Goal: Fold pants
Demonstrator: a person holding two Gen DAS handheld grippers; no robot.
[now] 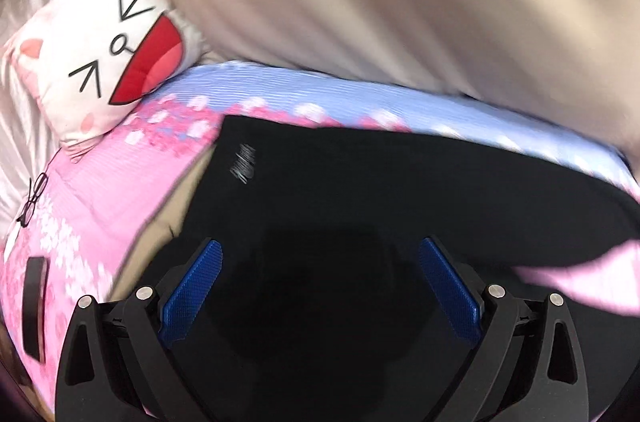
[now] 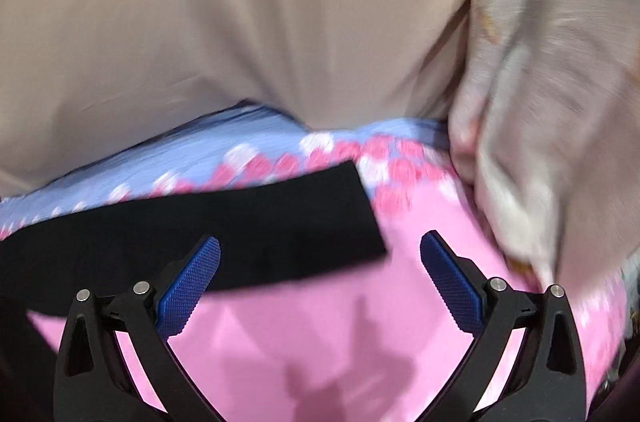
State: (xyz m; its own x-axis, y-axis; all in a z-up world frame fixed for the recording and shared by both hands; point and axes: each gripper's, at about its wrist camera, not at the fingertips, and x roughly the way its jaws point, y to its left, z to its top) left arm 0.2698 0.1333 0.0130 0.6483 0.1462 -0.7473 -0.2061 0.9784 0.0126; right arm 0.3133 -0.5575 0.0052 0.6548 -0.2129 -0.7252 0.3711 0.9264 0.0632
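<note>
- Left gripper [image 1: 320,286] hangs over the black pants [image 1: 360,202], fingers spread wide, holding nothing.
- Right gripper [image 2: 320,286], equally wide and empty, sits beside the pants' end [image 2: 240,222].
- Pants lie on the pink bedspread [image 2: 360,322], near a cat-face pillow [image 1: 100,62].

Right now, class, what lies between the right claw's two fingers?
In the right wrist view, the open right claw frames bare pink bedsheet; the black pants only reach its left finger.
</note>
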